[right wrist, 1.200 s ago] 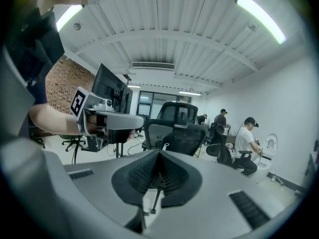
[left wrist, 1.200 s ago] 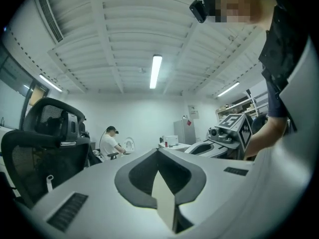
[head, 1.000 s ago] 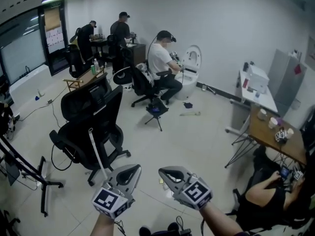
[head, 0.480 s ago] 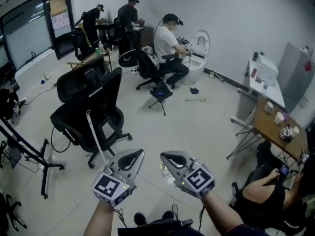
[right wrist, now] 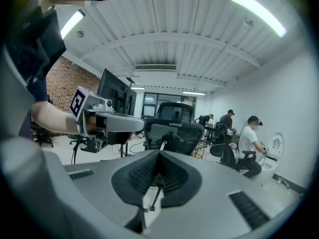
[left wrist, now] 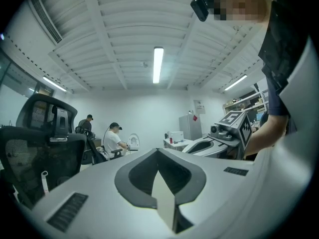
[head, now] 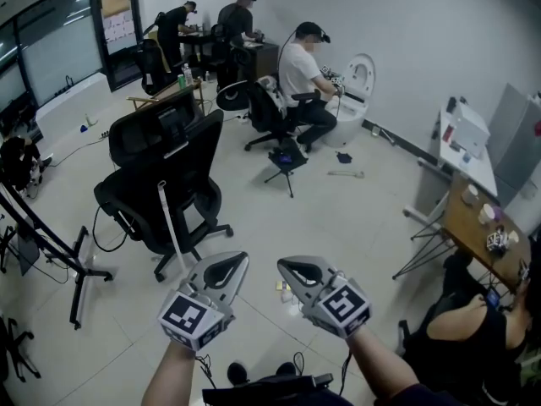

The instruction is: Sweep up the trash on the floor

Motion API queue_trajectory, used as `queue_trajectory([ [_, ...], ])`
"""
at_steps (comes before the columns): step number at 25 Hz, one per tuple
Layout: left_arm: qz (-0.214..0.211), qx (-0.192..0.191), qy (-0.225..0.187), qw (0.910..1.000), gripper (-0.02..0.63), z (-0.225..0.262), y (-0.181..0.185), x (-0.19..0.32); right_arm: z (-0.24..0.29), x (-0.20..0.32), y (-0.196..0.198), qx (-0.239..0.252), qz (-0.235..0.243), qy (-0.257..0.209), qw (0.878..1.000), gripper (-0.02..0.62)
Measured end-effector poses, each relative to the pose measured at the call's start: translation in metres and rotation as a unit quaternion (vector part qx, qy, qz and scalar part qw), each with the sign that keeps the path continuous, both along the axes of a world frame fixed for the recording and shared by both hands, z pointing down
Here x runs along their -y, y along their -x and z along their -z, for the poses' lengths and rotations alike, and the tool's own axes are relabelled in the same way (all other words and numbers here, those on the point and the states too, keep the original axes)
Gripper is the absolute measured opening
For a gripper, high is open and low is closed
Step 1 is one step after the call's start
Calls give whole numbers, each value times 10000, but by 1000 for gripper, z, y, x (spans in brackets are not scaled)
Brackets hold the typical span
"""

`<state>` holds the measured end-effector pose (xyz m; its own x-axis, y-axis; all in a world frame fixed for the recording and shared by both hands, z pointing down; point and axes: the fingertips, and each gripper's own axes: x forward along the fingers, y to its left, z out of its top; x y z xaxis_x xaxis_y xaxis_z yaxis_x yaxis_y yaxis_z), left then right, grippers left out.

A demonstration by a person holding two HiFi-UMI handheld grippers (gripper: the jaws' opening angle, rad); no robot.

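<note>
In the head view my left gripper [head: 236, 260] and right gripper [head: 284, 266] are held side by side low in the picture, both shut and empty. Small pale scraps of trash [head: 283, 288] lie on the light tiled floor between and just beyond them. A white stick-like handle [head: 170, 227] leans against the black office chair [head: 165, 176] ahead on the left; I cannot see its lower end. In the left gripper view the left gripper [left wrist: 158, 151] has its jaws together and points level across the room. The right gripper [right wrist: 159, 153] likewise has its jaws together, facing the chair and handle [right wrist: 160, 146].
A black stand with legs [head: 59, 256] is at the left. A seated person [head: 469, 345] and a wooden desk [head: 473, 227] are at the right. Further off, a person [head: 304, 79] sits by a white toilet [head: 359, 79], with a small tripod [head: 287, 161] and loose bits [head: 345, 173] on the floor.
The view has swung a little, so the chair and the people at the back sit further right and lower. Both grippers stay shut and side by side.
</note>
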<state>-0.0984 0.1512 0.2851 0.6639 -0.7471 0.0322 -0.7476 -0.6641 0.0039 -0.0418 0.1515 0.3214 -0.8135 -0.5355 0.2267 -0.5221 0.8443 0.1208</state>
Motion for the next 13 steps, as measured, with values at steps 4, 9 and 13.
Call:
queue_trajectory([
  [4, 50, -9, 6, 10000, 0, -1, 9, 1, -1, 1, 10, -1, 61, 22, 10000, 9],
  [9, 67, -20, 31, 10000, 0, -3, 18, 3, -1, 2, 18, -18, 55, 31, 10000, 9],
  [13, 70, -29, 61, 10000, 0, -5, 23, 3, -2, 3, 20, -37, 46, 18, 10000, 9],
])
